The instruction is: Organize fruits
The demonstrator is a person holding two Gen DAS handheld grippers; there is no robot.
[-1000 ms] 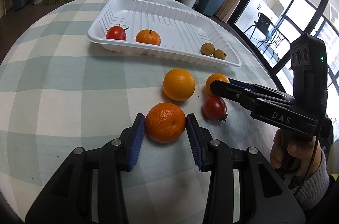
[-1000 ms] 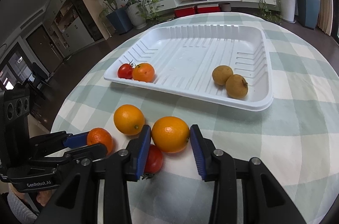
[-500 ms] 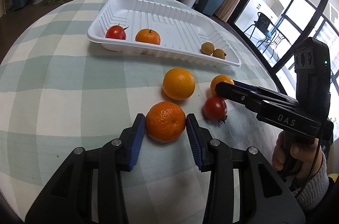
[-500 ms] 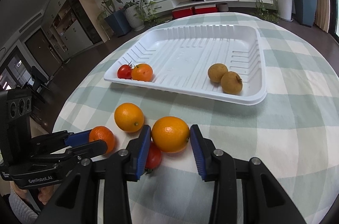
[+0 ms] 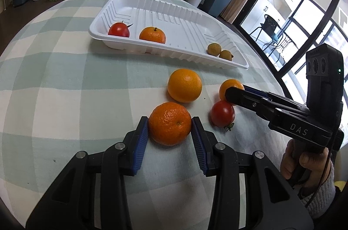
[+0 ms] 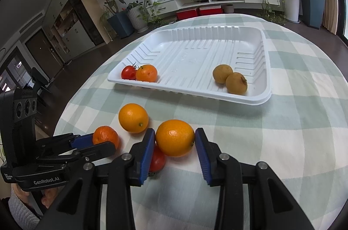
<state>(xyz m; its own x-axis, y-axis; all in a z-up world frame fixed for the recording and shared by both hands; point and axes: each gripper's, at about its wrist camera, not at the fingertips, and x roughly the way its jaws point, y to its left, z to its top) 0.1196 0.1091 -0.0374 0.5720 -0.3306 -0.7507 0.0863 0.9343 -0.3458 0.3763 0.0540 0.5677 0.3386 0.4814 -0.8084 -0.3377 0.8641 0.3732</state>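
My left gripper [image 5: 170, 121] is shut on a rough-skinned mandarin [image 5: 170, 127] that rests on the checked cloth; both blue pads press its sides. My right gripper [image 6: 175, 133] is shut on a smooth orange [image 6: 175, 139] in the same way. A loose orange [image 5: 184, 85] lies between the two, and a red tomato [image 5: 222, 113] sits against the right gripper's left finger. Beyond them the white tray [image 5: 174, 12] holds a tomato [image 5: 118, 29], a mandarin [image 5: 152, 34] and two small brown fruits [image 5: 214, 49]. Each gripper shows in the other's view: the left gripper [image 6: 102, 141], the right gripper [image 5: 236, 90].
A round table under a green and white checked cloth [image 5: 54, 88] carries everything, and its edge falls away close behind both grippers. A person's hand [image 5: 304, 164] holds the right gripper's handle. Potted plants and a low TV shelf stand far behind.
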